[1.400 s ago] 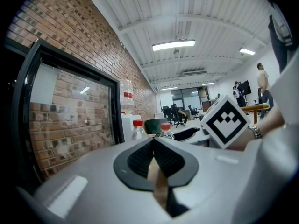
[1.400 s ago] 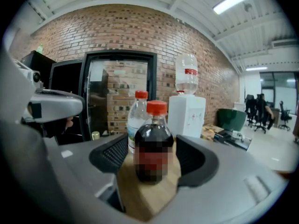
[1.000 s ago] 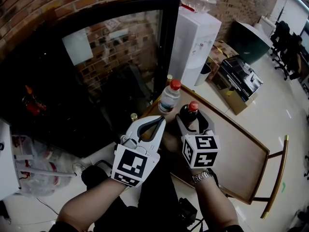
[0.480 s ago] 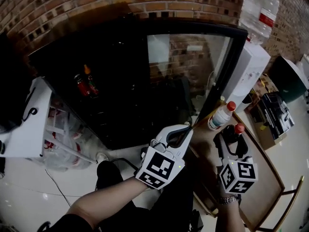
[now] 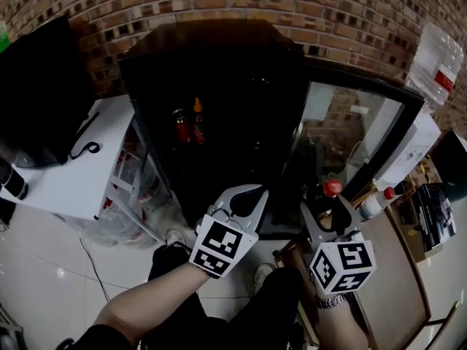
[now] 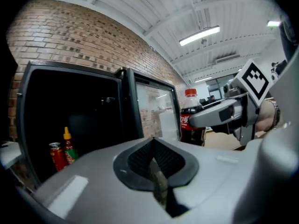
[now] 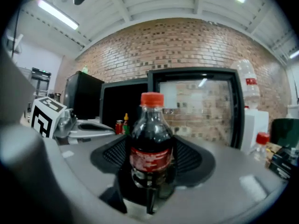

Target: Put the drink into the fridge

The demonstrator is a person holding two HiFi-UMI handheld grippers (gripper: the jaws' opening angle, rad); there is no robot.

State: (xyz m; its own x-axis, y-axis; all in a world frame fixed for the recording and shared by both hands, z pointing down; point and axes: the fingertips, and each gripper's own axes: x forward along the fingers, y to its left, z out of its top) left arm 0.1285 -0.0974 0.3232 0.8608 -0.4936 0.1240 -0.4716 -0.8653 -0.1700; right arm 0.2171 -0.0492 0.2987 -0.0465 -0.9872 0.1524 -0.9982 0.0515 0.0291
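A dark cola bottle (image 5: 333, 199) with a red cap stands upright in my right gripper (image 5: 330, 214), which is shut on it just below the open fridge (image 5: 219, 86). In the right gripper view the cola bottle (image 7: 150, 148) fills the middle, with the pads clamped on its lower body. My left gripper (image 5: 246, 195) is beside it on the left, shut with nothing held; its pads (image 6: 140, 158) meet. The fridge interior (image 6: 70, 115) is dark, and its glass door (image 5: 350, 133) is swung open to the right.
A red can (image 5: 180, 126) and a sauce bottle (image 5: 197, 117) stand on a fridge shelf. A white side table (image 5: 66, 170) is to the left. A water dispenser (image 5: 417, 141), a clear bottle (image 5: 376, 204) and a wooden table (image 5: 390, 268) are to the right.
The view has swung left from the wooden table to the open fridge. Both grippers have moved with it, the right one carrying the cola bottle away from the table toward the fridge front.
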